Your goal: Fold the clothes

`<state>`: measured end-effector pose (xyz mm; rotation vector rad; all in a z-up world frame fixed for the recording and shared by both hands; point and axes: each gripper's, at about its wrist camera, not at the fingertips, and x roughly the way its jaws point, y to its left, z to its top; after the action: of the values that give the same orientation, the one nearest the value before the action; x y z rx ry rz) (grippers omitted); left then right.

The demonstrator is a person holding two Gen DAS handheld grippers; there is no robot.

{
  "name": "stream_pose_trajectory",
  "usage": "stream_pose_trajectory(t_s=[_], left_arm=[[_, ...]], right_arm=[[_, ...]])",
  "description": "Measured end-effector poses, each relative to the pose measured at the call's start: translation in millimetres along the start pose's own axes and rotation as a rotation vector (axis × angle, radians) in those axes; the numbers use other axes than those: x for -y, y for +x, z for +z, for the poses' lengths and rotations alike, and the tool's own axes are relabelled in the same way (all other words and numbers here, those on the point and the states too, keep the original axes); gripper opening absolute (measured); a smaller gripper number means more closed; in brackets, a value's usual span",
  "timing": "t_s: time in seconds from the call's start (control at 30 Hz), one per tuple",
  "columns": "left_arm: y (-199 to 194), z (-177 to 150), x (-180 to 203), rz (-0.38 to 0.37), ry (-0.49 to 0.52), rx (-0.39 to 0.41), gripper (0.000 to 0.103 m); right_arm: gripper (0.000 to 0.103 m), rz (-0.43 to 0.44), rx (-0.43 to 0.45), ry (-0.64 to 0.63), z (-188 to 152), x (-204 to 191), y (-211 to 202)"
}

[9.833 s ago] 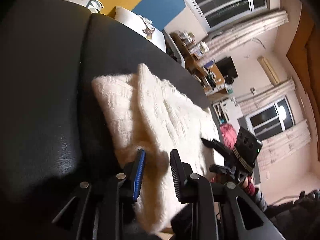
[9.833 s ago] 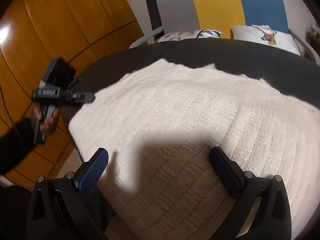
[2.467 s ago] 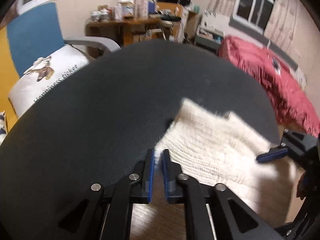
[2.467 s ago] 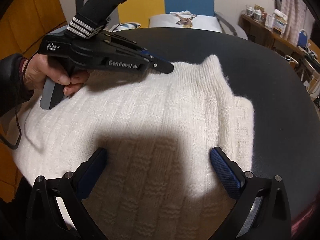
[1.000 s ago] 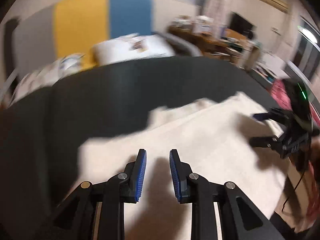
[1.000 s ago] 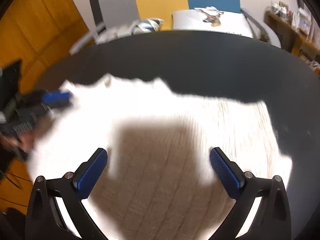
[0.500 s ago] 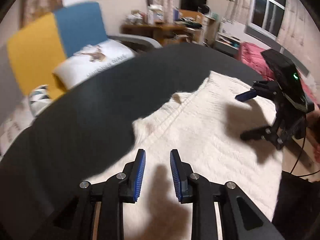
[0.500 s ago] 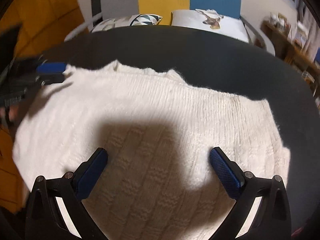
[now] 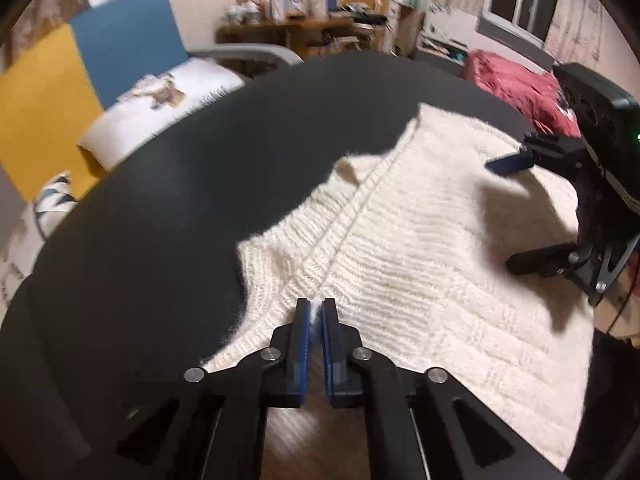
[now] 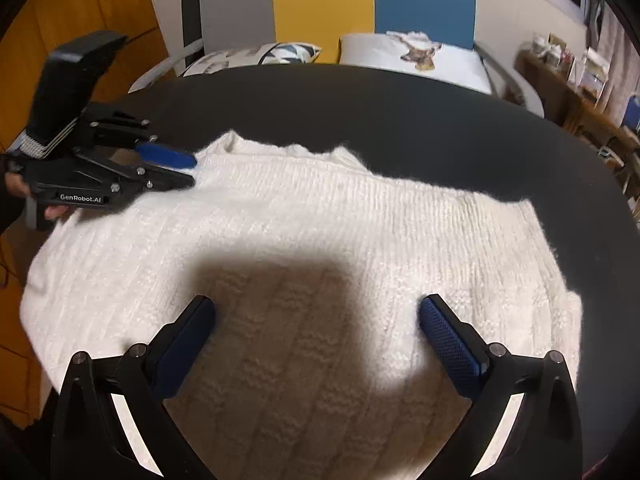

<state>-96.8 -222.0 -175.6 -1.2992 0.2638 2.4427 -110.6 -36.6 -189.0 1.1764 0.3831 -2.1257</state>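
Change: L gripper (image 9: 316, 312), jaws apart over the sweater (image 9: 420, 264) half a sec ago, has been brought down onto the knit edge & pinched nearly shut; R gripper (image 10: 316, 320) kept about where it was, jaws as wide as before.
L hand (image 10: 52, 210): seen at left edge of R wrist view, wrapped round the black handle; only part of it shows.
L gripper: jaws all but closed, a bit of white knit seen nipped between the blue pads (image 9: 304, 336) at the sweater's ribbed edge, near the collar end. In R wrist view its tips (image 10: 172, 168) are seen touching the sweater's far-left corner.
Sweater: white chunky knit, laid flat on the black round table (image 9: 160, 220), spread across the near half; left part hangs past the table rim in R wrist view.
R gripper: jaws wide open, nothing held between them; held above the sweater's near middle, its shadow cast on the knit. In L wrist view it is seen at far right (image 9: 516, 212), over the sweater's right side.
Behind table: chair w/ grey, yellow & blue back (image 10: 340, 4), two cushions (image 10: 416, 58) on it; cluttered desk (image 9: 312, 28) & red bedding (image 9: 520, 84) further right.
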Motion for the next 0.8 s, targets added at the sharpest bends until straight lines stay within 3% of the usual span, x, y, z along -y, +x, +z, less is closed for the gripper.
stream_pose_trajectory(t_s=[0.2, 0.33, 0.43, 0.5, 0.67, 0.73, 0.8], left_arm=[[-17.4, 2.8, -4.5, 0.086, -0.121, 0.098, 0.005], [15.0, 5.3, -8.0, 0.132, -0.128, 0.016, 0.005], [18.7, 5.9, -14.1, 0.128, -0.155, 0.021, 0.005], [12.3, 4.4, -20.0, 0.113, -0.197, 0.020, 0.019], [-34.5, -19.7, -27.9, 0.105, -0.368, 0.085, 0.031], [-56.1, -41.8, -21.8, 0.142, -0.444, 0.103, 0.037], [-73.3, -65.5, -13.0, 0.189, -0.519, 0.103, 0.038]], right_arm=[[0.103, -0.019, 0.003, 0.009, 1.5, -1.4, -0.9], [0.103, -0.025, 0.005, 0.023, 1.0, -0.3, 2.1], [0.103, -0.027, 0.026, 0.038, -2.0, 0.2, 3.0], [0.103, -0.029, 0.043, 0.040, -4.6, 0.0, 1.8], [0.103, -0.012, 0.093, 0.037, -3.3, -2.3, -14.4], [0.103, 0.005, 0.116, 0.038, -3.2, -3.9, -21.7], [0.103, 0.014, 0.077, 0.050, -6.3, -6.2, -13.5]])
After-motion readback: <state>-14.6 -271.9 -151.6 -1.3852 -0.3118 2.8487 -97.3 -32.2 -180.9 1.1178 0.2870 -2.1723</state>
